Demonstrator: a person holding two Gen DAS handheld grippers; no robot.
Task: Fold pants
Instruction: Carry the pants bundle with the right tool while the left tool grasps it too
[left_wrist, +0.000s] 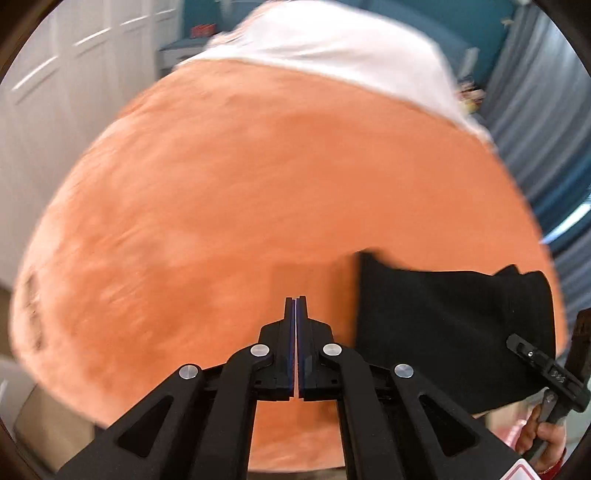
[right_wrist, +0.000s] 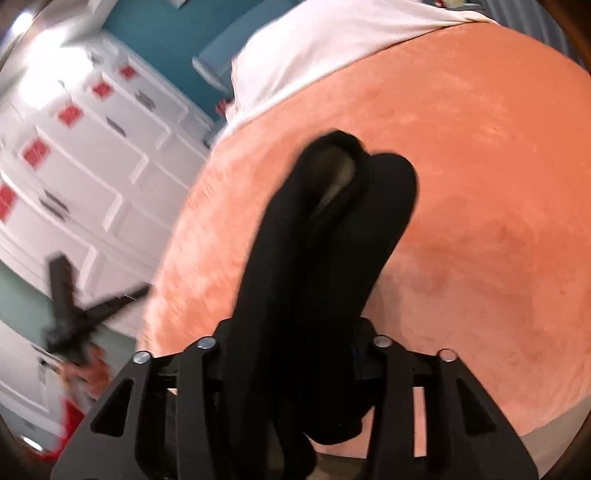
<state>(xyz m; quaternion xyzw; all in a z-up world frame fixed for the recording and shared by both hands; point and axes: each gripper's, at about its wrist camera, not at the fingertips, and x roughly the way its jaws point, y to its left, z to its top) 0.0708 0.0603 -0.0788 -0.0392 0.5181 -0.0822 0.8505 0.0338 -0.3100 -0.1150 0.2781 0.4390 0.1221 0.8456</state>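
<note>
Black folded pants (left_wrist: 450, 328) hang over the orange blanket (left_wrist: 240, 192) at the lower right of the left wrist view. In the right wrist view the pants (right_wrist: 325, 240) drape over my right gripper (right_wrist: 295, 354) and hide its fingertips; the cloth runs out from between the jaws. My left gripper (left_wrist: 296, 301) is shut and empty, above the blanket, left of the pants. The right gripper also shows at the right edge of the left wrist view (left_wrist: 546, 369). The left gripper shows blurred at the left of the right wrist view (right_wrist: 74, 314).
A white sheet (left_wrist: 332, 48) covers the bed's far end beyond the orange blanket (right_wrist: 480, 203). White drawers with red labels (right_wrist: 74, 155) stand to the left of the bed. A grey curtain (left_wrist: 535, 110) hangs on the right.
</note>
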